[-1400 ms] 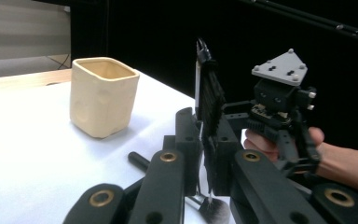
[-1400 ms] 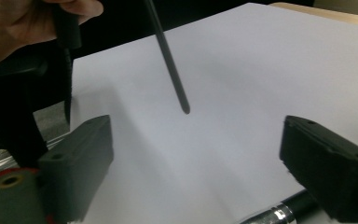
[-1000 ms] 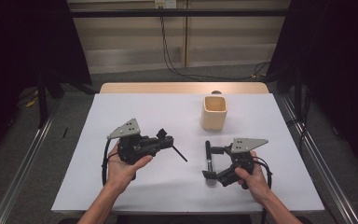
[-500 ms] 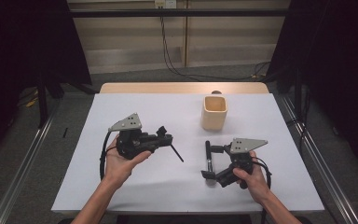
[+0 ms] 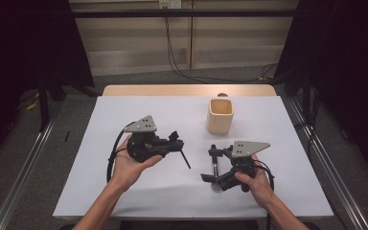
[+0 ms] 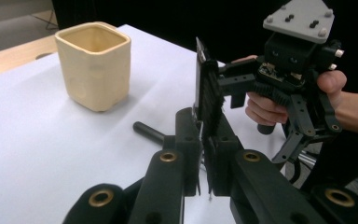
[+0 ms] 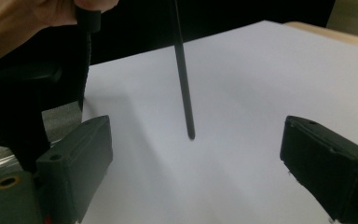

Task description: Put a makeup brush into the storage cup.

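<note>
My left gripper [image 5: 176, 143] [image 6: 206, 149] is shut on a thin black stick [image 5: 185, 159] [image 6: 209, 93]. The stick slants down to the right, its tip just above the white tabletop, and in the right gripper view the stick [image 7: 182, 79] hangs in front of the jaws. My right gripper [image 5: 212, 165] [image 7: 196, 154] points left with its jaws wide apart and nothing between them. A black cylindrical handle [image 5: 214, 168] [image 6: 148, 132] lies on the table just ahead of the right gripper. A cream square cup [image 5: 220, 115] [image 6: 94, 65] stands upright behind, and it looks empty.
The white table sheet [image 5: 139, 110] covers most of the top, with a wooden edge [image 5: 172, 90] at the far side. Metal rails [image 5: 326, 158] run along both table sides. Cables trail from each gripper near the hands.
The left gripper with the stick has shifted slightly, and the stick's tip has hardly moved. The right gripper stays where it was.
</note>
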The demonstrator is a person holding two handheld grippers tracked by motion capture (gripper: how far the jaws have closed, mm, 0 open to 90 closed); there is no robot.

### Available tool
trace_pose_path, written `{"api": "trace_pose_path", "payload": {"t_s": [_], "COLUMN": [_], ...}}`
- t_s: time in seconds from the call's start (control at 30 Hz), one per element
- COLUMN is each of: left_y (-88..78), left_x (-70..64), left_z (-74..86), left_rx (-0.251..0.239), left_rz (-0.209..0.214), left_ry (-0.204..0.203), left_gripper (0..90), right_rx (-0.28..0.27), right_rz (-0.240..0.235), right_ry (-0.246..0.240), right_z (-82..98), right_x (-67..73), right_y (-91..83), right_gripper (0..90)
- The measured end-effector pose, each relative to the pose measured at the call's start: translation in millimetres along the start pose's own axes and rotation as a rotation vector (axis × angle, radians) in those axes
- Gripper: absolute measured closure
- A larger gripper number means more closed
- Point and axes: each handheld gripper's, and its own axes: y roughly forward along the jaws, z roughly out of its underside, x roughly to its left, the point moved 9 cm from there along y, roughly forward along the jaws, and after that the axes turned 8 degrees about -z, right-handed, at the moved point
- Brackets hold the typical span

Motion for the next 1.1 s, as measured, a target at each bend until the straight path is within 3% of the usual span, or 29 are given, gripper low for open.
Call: {"api": "trace_pose_path", "payload": {"t_s": [0.17,0.4,0.77,1.0,1.1], "left_y": [4.7,14.2,24.5,26.5,27.8], "left_x": [-2.3,-8.9,-15.1,-15.1,-14.4], "left_z": [-2.0,1.0,6.5,7.4,8.7], "left_rx": [0.009,0.014,0.032,0.029,0.03], "left_rz": [0.002,0.007,0.026,0.031,0.03], "left_ry": [-0.001,0.003,-0.003,-0.007,-0.011], "left_gripper": [85.4,85.5,85.5,85.4,85.5], "right_rx": [0.0,0.034,0.076,0.094,0.07], "right_rz": [-0.013,-0.092,-0.05,-0.054,-0.035], "right_ry": [-0.012,-0.007,-0.036,-0.036,-0.037], "right_z": [-6.1,-7.8,-14.0,-15.4,-18.1], "right_x": [-2.2,6.4,11.4,4.9,2.2], "right_y": [3.4,12.9,21.0,26.8,28.2], "right_gripper": [8.8,5.1,4.2,27.4,35.9]}}
